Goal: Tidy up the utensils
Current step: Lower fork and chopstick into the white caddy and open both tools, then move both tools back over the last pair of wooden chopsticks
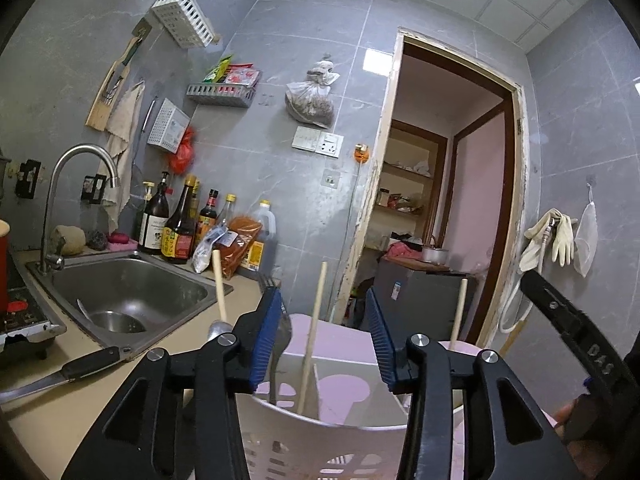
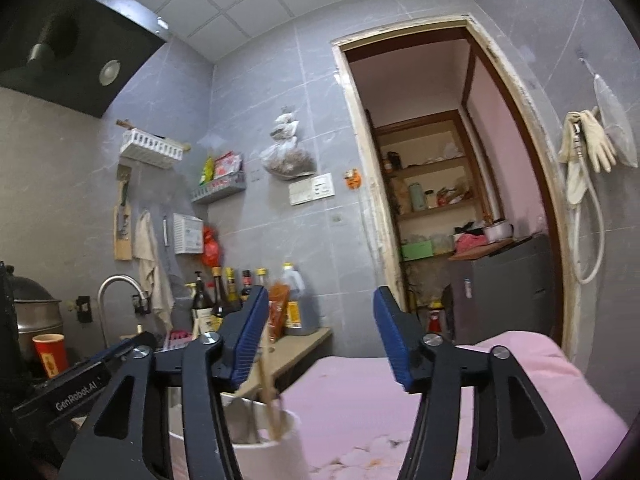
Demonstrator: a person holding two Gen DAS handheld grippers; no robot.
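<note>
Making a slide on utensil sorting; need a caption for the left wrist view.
Open left gripper above a white utensil holder with wooden-handled utensils, beside the steel sink.

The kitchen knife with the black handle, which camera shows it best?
The left wrist view. There the knife lies on the counter beside the sink, handle and part of the blade visible. The right wrist view does not show it; the left gripper's body blocks that area.

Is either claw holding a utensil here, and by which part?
Neither. The left claw and right claw both stand open and empty above the white utensil holder.
</note>
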